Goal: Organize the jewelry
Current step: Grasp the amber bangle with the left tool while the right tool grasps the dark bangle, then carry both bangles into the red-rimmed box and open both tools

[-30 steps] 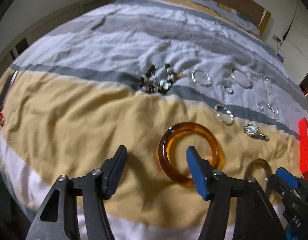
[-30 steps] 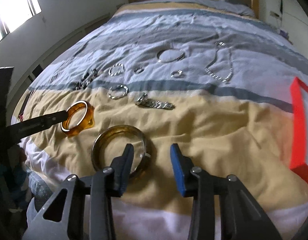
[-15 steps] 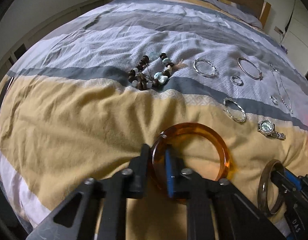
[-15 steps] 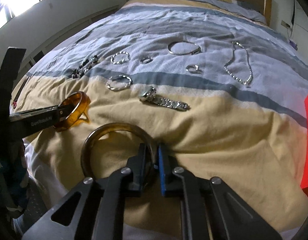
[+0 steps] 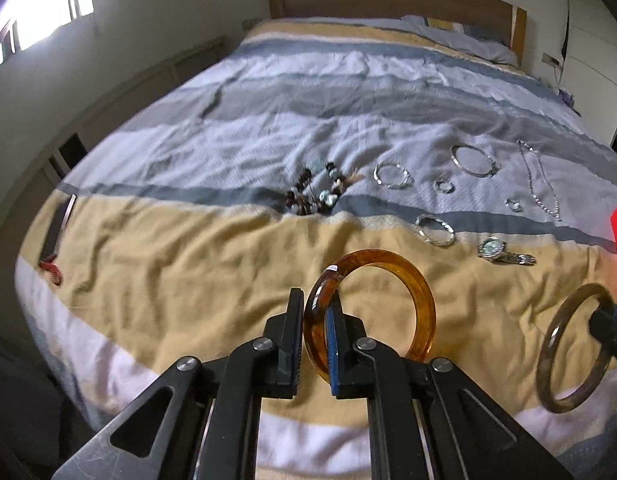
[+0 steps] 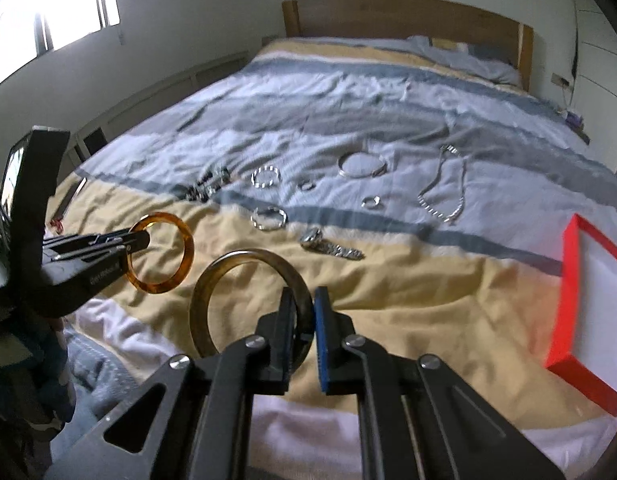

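My left gripper [image 5: 315, 304] is shut on an amber bangle [image 5: 422, 296] and holds it upright above the yellow band of the bedspread; the bangle also shows in the right wrist view [image 6: 186, 248]. My right gripper [image 6: 306, 300] is shut on a darker brown bangle [image 6: 212, 280], also lifted off the bed; it shows in the left wrist view [image 5: 556, 336] at the right edge. More jewelry lies further up the bed: a bead bracelet pile [image 5: 316, 194], silver bangles [image 5: 391, 175], rings, a watch [image 5: 504, 254] and a chain necklace [image 6: 444, 196].
A red-rimmed white box [image 6: 568, 280] sits on the bed at the right. A dark strap with a red end [image 5: 54, 232] lies at the left bed edge. The wooden headboard [image 6: 408, 16] stands at the far end, a wall and window at the left.
Both grippers closed on their bangles, which lay flat on the bed, and lifted them off it. Both cameras have risen and tilted up.
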`<state>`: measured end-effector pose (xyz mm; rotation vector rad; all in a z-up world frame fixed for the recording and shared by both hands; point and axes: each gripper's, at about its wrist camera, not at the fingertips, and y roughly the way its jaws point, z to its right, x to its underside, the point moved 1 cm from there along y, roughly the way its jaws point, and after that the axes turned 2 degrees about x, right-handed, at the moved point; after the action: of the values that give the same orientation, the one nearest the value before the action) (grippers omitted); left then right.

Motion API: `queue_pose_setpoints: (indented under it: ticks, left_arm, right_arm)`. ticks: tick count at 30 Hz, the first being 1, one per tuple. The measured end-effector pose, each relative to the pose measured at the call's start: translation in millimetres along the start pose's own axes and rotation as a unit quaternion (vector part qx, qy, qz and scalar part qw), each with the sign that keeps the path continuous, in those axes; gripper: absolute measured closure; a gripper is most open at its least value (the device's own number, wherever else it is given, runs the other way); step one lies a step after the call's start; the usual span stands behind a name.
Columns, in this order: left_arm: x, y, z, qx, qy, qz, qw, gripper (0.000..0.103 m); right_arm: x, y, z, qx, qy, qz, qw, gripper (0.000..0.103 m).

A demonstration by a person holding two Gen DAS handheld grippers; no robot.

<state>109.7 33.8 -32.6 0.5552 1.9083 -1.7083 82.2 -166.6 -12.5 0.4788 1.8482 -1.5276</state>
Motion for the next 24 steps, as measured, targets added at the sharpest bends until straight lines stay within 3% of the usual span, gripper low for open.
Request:
queue_pose_setpoints:
  ticks: [5,10,17,24]
  left_arm:
    - [-1,-32,15,-0.002,0.013,0.020,0.9997,0.093]
    - [-10,-66,55,0.031,0.032,0.039,0.9982,0.093]
    - [-26,-98,146,0.132,0.067,0.054,0.9875,0.093]
    - [-39,-91,253,0.227,0.123,0.047,0.9648,0.093]
  right_arm:
    - [1,-40,18,0.005,0.016,0.036,0.999,0.094]
    - [7,-78,58,0.028,0.040,0.060,0.997,0.094]
    - [18,-118,148,0.100,0.083,0.069,0.989,0.094]
    - [30,-128,245,0.186,0.129,0.050,0.973,0.094]
